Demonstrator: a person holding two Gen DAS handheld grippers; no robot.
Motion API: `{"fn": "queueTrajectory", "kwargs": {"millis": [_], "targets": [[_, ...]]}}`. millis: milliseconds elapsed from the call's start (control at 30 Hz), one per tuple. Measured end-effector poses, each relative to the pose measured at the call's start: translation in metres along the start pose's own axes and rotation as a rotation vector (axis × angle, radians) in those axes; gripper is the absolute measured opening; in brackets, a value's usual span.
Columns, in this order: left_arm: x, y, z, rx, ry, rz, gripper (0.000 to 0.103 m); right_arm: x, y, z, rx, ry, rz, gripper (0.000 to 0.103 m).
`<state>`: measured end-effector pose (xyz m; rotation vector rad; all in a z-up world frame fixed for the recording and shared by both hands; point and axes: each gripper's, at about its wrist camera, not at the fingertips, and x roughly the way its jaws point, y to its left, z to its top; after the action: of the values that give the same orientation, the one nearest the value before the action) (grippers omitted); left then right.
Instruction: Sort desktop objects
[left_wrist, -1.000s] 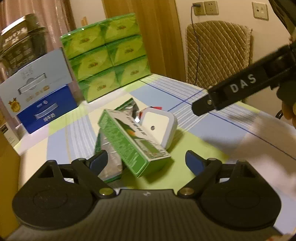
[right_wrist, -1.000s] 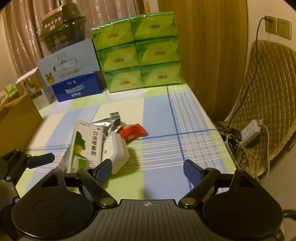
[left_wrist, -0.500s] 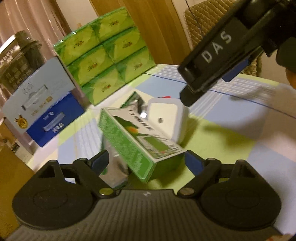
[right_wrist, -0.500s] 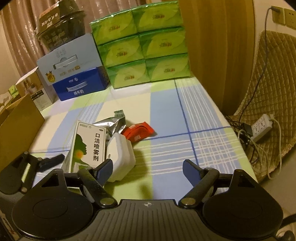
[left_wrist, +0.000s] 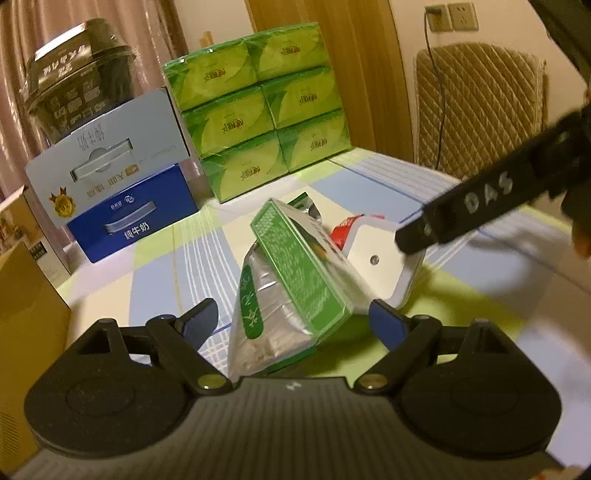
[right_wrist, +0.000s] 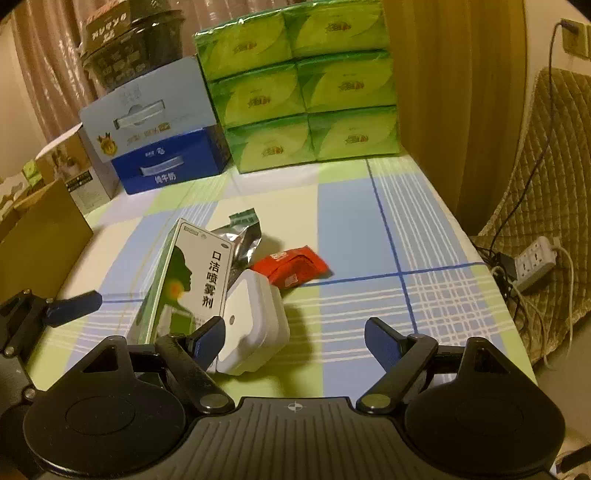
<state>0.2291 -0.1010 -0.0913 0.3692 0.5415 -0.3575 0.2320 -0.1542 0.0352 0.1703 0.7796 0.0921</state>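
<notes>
The green-and-white cardboard spray box (left_wrist: 306, 273) lies mid-table, long axis running near to far, between the spread left gripper (left_wrist: 291, 325) fingers; the right gripper (right_wrist: 295, 339), also spread, stands farther right.

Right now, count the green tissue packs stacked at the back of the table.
6 show, in two columns of three: top left, top right, middle left, middle right, bottom left, bottom right. More may sit behind.

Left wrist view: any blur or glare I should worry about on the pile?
Left wrist: warm dim light, the green box smeared at its near end, glare on the foil pouch. Right wrist: sharper, the box's print readable, white plug casting a soft shadow rightward.
</notes>
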Motion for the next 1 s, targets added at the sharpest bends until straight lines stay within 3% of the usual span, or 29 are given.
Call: {"fn": "queueTrajectory", "kwargs": {"millis": [133,200,267,333,433,733,833,1000], "targets": [[0.0,0.0,0.004,-0.017,-0.029,-0.043,0.085,0.006,0.001,0.0,-0.006,0.01,-0.007,0.081],[0.005,0.004,0.005,-0.07,-0.004,-0.096,0.074,0.008,0.0,0.0,0.001,0.014,-0.005,0.081],[0.013,0.01,0.005,-0.156,0.044,-0.148,0.055,0.01,-0.001,0.001,0.009,0.017,-0.001,0.081],[0.015,0.015,0.003,-0.218,0.058,-0.169,0.052,0.011,-0.001,0.001,0.011,0.019,0.001,0.08],[0.014,0.02,0.005,-0.246,0.059,-0.197,0.036,0.013,-0.002,0.002,0.029,0.022,0.022,0.075],[0.008,0.034,0.007,-0.348,0.091,-0.248,0.026,0.026,-0.004,0.003,0.097,0.057,0.087,0.048],[0.006,0.035,0.006,-0.355,0.099,-0.257,0.025,0.027,-0.007,0.005,0.136,0.061,0.131,0.033],[-0.001,0.04,0.003,-0.384,0.121,-0.265,0.025,0.017,-0.001,0.007,0.141,0.059,0.142,0.026]]}}
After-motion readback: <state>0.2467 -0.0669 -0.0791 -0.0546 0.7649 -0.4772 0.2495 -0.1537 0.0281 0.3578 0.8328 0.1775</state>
